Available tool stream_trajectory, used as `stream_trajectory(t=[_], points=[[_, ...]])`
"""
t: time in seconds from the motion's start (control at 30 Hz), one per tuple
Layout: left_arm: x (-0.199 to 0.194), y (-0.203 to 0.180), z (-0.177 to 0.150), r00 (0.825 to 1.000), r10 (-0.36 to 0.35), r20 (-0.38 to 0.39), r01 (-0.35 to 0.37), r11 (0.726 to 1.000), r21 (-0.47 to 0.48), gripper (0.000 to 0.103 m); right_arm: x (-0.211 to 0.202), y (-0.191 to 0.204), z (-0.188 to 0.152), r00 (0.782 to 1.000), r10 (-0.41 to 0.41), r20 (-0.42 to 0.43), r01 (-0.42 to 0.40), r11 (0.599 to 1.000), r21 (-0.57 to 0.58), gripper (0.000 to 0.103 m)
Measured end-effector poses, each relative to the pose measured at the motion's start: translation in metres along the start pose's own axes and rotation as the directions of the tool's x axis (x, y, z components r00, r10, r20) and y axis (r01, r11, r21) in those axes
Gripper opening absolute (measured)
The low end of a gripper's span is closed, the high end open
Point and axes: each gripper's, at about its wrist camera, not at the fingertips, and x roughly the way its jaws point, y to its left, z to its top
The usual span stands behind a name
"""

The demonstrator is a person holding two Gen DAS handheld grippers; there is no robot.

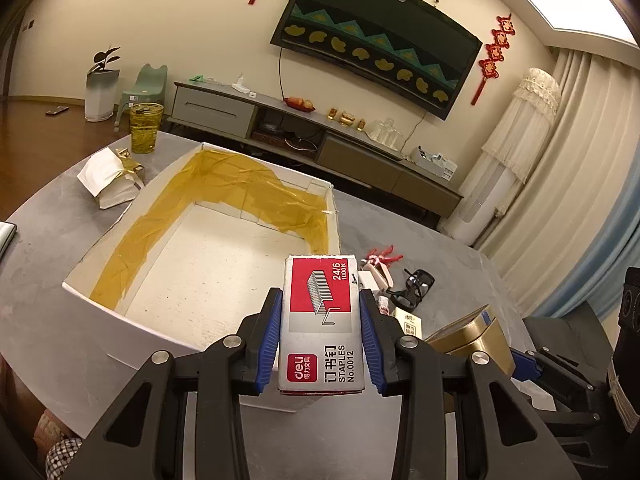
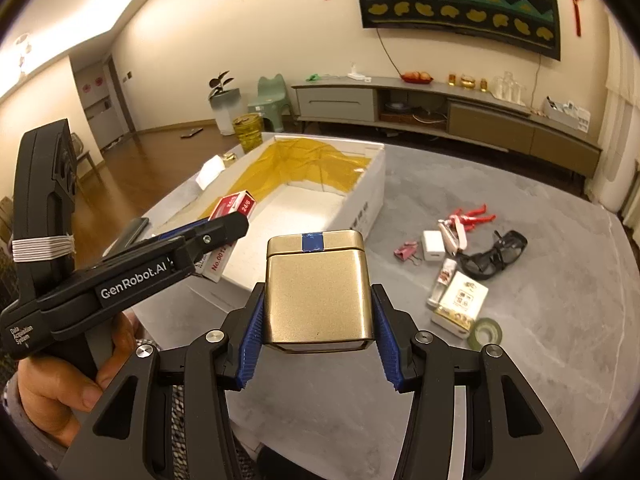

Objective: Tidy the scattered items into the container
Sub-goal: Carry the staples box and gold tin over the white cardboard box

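My left gripper is shut on a red and silver staples box, held over the near right corner of the white box lined with yellow tape. From the right wrist view the same staples box hangs above the white box, clamped in the left gripper. My right gripper is shut on a gold tin with blue tape on its lid, held in front of the white box's near wall. The gold tin shows at right in the left wrist view.
Scattered on the grey table to the right lie a red figure, black glasses, a white charger, a pink clip, a small carton and a tape roll. A yellow glass and a paper bag stand beyond the box.
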Motion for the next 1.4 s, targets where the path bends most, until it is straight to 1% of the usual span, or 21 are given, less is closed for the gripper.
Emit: stream_trajectory(t=[0.3, 0.53, 0.97, 1.23, 1.4], points=[[-0.002, 0.025, 0.009, 1.000, 0.000, 0.021, 0.001, 0.999, -0.046, 0.039, 0.012, 0.020, 0.020, 1.000, 0.007, 0.005, -0.007, 0.999, -0.043, 0.053], [0.003, 0.041, 0.013, 1.000, -0.004, 0.020, 0.006, 0.997, -0.074, 0.039, 0.025, 0.032, 0.030, 1.000, 0.017, -0.004, -0.017, 0.998, -0.063, 0.053], [0.018, 0.074, 0.026, 1.000, 0.000, 0.004, 0.001, 0.993, -0.117, 0.039, 0.071, 0.043, 0.048, 0.998, 0.043, -0.051, -0.046, 0.997, -0.060, 0.053], [0.030, 0.093, 0.035, 1.000, 0.025, -0.008, -0.026, 0.993, -0.115, 0.039, 0.105, 0.049, 0.056, 0.993, 0.066, -0.097, -0.073, 0.995, -0.071, 0.053], [0.038, 0.106, 0.041, 0.999, 0.004, -0.034, -0.009, 0.990, -0.141, 0.039, 0.126, 0.053, 0.060, 0.988, 0.078, -0.137, -0.088, 0.994, -0.071, 0.053]])
